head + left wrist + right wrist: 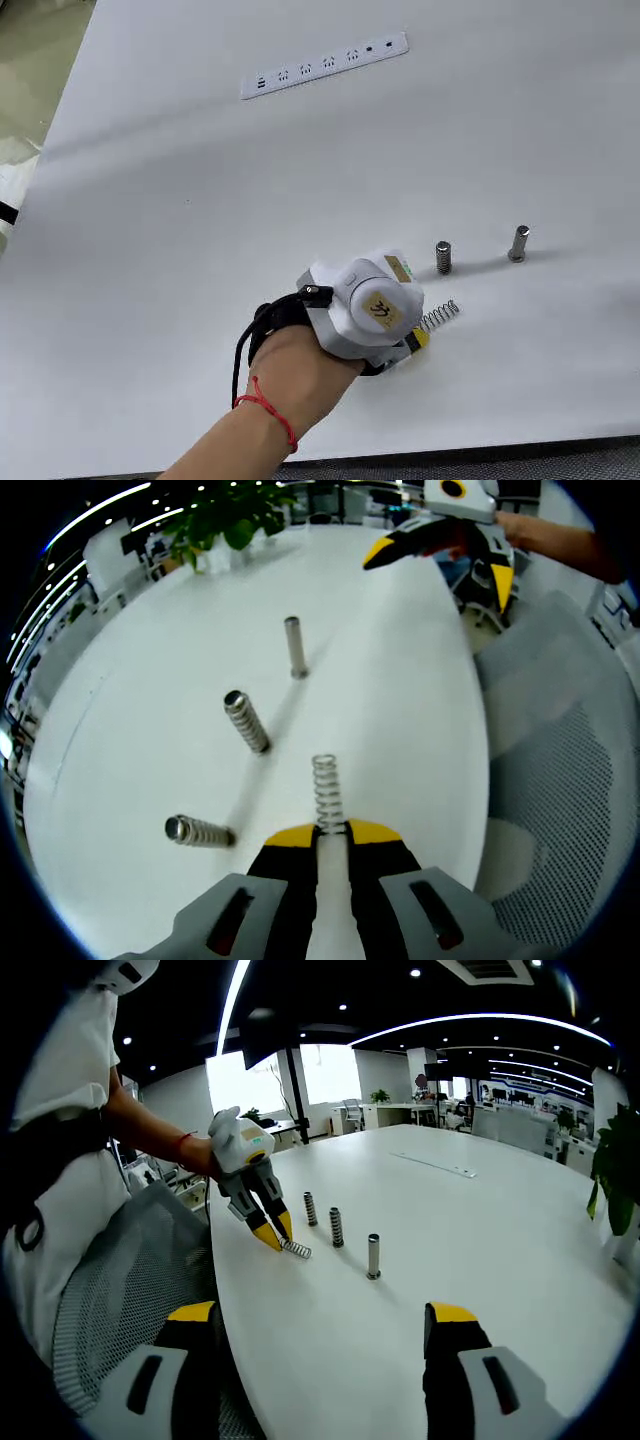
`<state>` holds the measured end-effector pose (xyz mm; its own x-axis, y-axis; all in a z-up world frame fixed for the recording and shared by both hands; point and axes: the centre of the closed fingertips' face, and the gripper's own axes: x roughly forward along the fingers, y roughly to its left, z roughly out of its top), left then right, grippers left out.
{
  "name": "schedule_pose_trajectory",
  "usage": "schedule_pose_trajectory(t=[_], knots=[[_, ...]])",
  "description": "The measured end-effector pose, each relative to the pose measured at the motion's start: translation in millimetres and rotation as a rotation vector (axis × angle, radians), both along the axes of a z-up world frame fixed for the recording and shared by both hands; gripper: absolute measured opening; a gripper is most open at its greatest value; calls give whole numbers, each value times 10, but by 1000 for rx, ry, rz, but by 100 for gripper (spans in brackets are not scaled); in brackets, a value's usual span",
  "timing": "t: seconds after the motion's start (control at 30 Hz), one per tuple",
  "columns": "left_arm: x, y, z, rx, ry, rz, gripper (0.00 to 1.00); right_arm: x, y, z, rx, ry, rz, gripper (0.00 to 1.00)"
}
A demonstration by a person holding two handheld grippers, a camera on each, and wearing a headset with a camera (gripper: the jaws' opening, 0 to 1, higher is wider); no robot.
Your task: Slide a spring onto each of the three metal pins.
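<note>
Since the last spring [326, 785] is pinched by its near end between the yellow tips of the left hand-held gripper [328, 832], with most of its coils jutting free ahead and low over the counter [410, 700], it should first be tipped upright so that its open end faces down onto the bare pin [294, 647]. That pin stands at the far end of the row, beyond the middle pin [246, 720] and the near pin [197, 830], both already sleeved with springs. The sleeved pair is best passed around, not over, as a loose pin could probably be knocked flat. The open end should be centred on the pin's top, lowered along its axis, and let go once several coils are seated, since a spring held at one end is likely to bend aside. The right hand-held gripper [322, 1312], spread wide and holding nothing, is well apart and might be used to steady the pin. The grip is laid plain in the left gripper view, whereas in the head view it is hidden under the gripper's body, as is the near pin. The spring's tilt can be judged from the side-on right gripper view, and a power strip [325, 65] far across the counter is given by the head view.
</note>
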<state>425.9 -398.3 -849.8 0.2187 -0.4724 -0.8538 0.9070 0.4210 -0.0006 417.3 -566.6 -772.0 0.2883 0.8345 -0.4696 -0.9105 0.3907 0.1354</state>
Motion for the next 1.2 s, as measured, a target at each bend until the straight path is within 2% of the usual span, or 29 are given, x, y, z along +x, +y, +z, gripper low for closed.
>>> schedule_pose_trajectory(t=[0.33, 0.5, 0.7, 0.83, 0.97, 1.03, 1.1, 1.17, 1.2], knots=[[-48, -28, 96, -53, 7, 12, 10, -12, 16, 20, -1, 0, 4, 85], [-84, -51, 210, -103, 2, 23, 10, -9, 67, 73, 6, 0, 12, 84], [-123, -109, 435, -208, -7, 44, 10, -4, 203, 253, 44, 9, 18, 80], [-140, -115, 559, -248, -24, 46, 10, 30, 280, 365, 67, 4, 20, 80], [-139, -173, 747, -325, -48, 49, 10, 66, 392, 521, 107, 9, 25, 73], [-143, -199, 829, -354, -60, 47, 10, 77, 465, 595, 126, 29, 25, 70], [-147, -235, 908, -386, -74, 41, 10, 84, 551, 685, 149, 19, 37, 66], [-146, -262, 976, -417, -82, 44, 10, 91, 627, 753, 177, 41, 31, 61], [-146, -292, 1043, -452, -89, 46, 10, 103, 682, 796, 197, 55, 26, 59]])
